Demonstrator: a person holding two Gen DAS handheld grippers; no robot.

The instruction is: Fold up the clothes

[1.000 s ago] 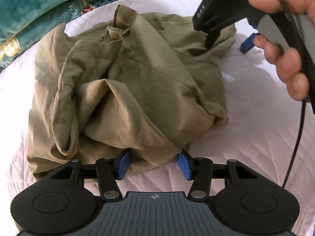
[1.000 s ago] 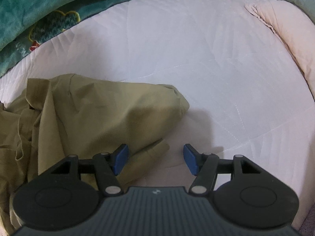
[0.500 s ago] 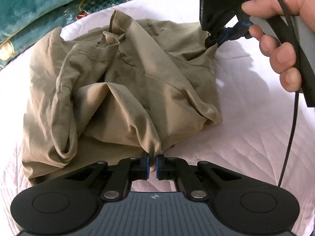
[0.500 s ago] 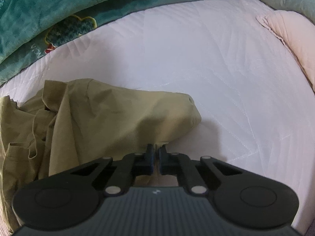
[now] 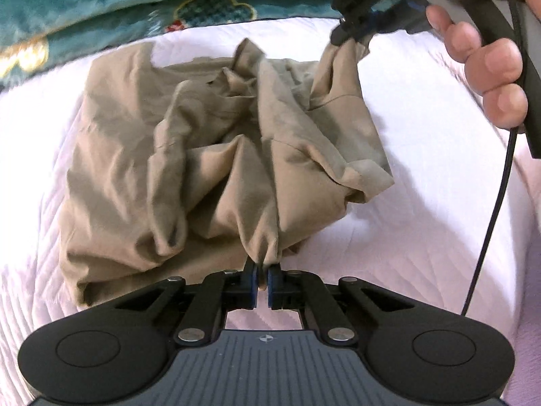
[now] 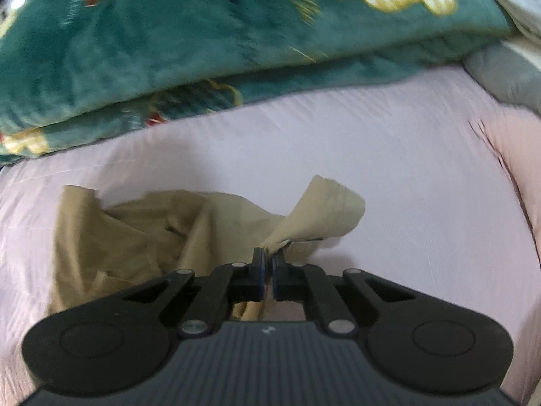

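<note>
On the pale quilted bed, a crumpled khaki garment is gripped at two spots: the left gripper is clamped on a near fold, the right gripper on a far corner. Both pinches should be raised evenly and drawn apart so the cloth is spread. Open sheet is offered to the right; the green blanket borders the far edge.
</note>
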